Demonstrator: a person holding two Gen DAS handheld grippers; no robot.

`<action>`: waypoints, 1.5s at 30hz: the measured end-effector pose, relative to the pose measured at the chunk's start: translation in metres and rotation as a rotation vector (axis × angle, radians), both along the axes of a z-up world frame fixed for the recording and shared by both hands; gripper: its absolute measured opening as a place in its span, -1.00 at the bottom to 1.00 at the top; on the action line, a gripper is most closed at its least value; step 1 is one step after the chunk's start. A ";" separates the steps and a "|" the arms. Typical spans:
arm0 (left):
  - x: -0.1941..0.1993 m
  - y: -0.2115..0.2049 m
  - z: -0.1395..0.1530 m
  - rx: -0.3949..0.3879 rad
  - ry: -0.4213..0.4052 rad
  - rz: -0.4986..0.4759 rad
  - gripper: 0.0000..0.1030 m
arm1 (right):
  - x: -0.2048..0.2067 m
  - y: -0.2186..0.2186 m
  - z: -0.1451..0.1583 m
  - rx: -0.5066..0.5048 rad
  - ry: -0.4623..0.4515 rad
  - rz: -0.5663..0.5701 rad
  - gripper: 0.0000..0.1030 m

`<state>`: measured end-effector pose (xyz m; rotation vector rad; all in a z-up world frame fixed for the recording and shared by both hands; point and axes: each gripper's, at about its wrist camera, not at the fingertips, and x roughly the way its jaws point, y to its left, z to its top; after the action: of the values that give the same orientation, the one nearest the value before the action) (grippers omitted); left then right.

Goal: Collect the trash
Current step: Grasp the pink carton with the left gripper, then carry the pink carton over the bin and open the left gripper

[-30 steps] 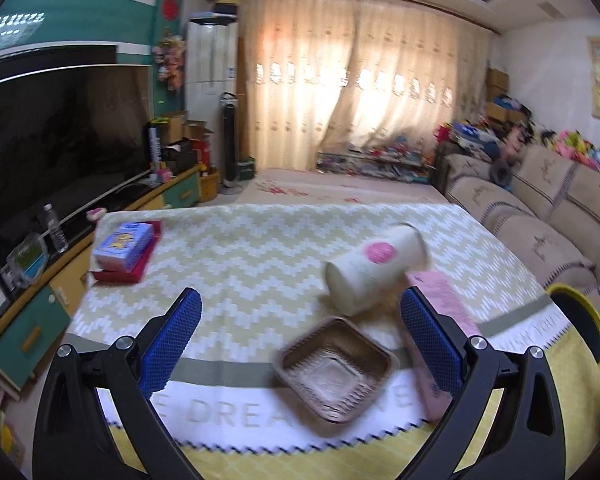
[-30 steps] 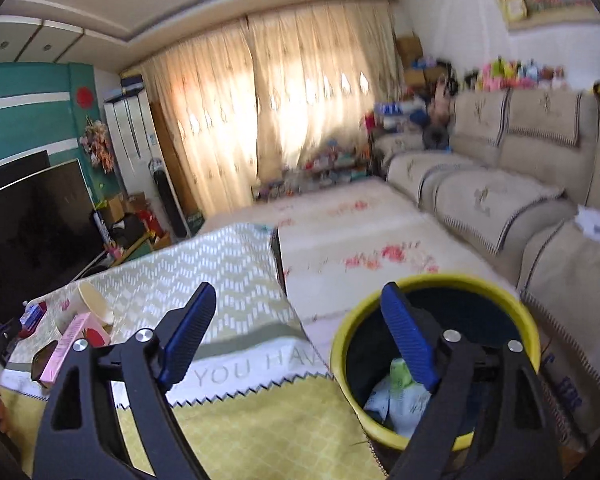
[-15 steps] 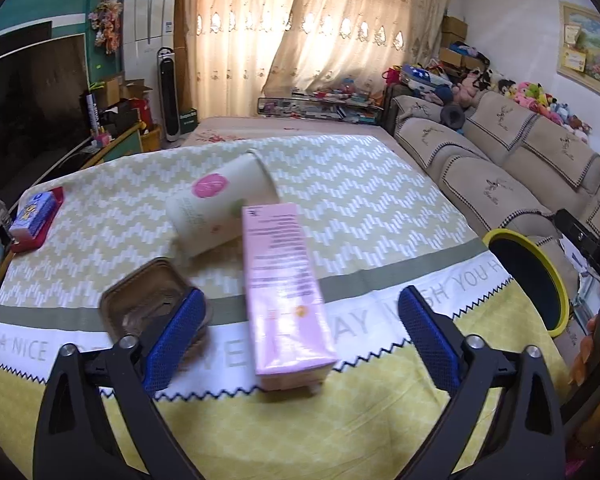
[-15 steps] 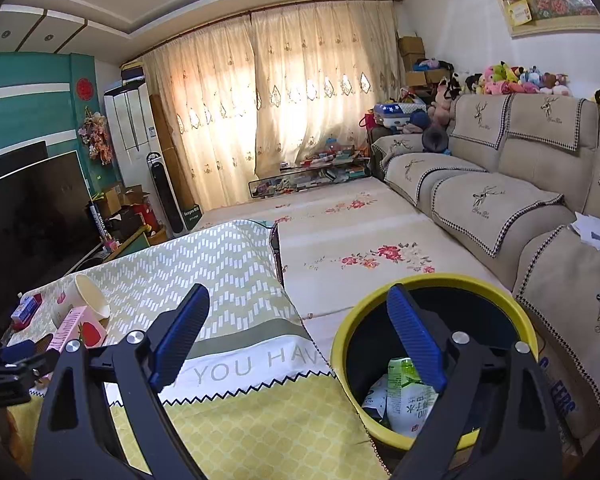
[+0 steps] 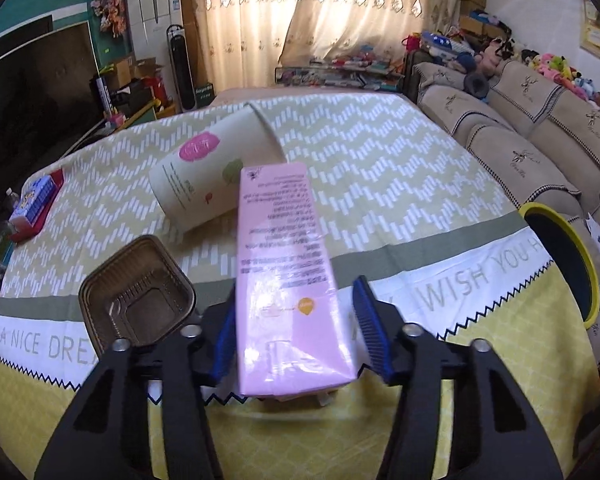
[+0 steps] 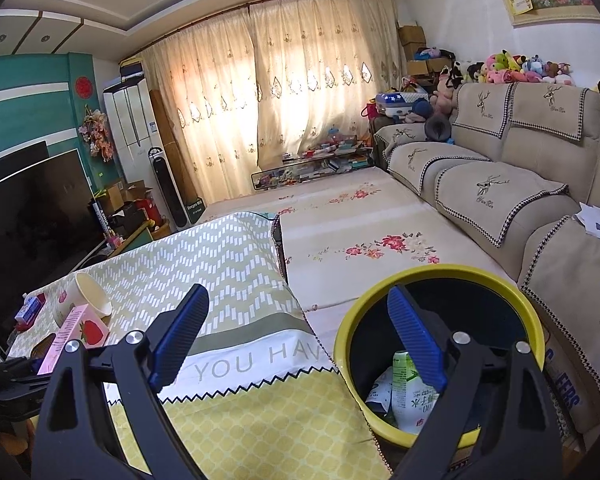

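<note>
A long pink carton (image 5: pixel 284 272) lies on the table, its near end between the blue pads of my left gripper (image 5: pixel 296 340). The jaws stand narrowed around it with a small gap on the right side. A tipped paper cup (image 5: pixel 212 164) lies behind it and a brown plastic tray (image 5: pixel 136 292) to its left. My right gripper (image 6: pixel 300 344) is open and empty, held over the table edge beside the yellow-rimmed bin (image 6: pixel 440 280), which holds a green-white carton (image 6: pixel 410 392). The pink carton (image 6: pixel 70 332) and cup (image 6: pixel 86 294) also show in the right wrist view.
The table has a yellow and green zigzag cloth (image 5: pixel 380 168). A blue pack on a red tray (image 5: pixel 36 200) lies at its far left. The bin (image 5: pixel 564 256) stands off the table's right side, before a beige sofa (image 6: pixel 500 184). A television (image 6: pixel 24 208) stands left.
My left gripper moved right and forward from the brown tray to the pink carton, and its jaws narrowed around the carton. My right gripper stayed open by the bin.
</note>
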<state>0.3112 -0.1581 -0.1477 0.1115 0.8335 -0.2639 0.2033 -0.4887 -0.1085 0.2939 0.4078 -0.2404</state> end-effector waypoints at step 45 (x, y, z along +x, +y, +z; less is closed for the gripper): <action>-0.073 -0.276 0.057 -0.059 0.028 -0.570 -0.27 | -0.156 -0.142 0.005 -0.011 -0.001 -0.303 0.67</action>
<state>0.2377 -0.4339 -0.0910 0.2917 0.8078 -0.8267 0.0474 -0.6305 -0.1032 0.3444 0.3595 -0.5387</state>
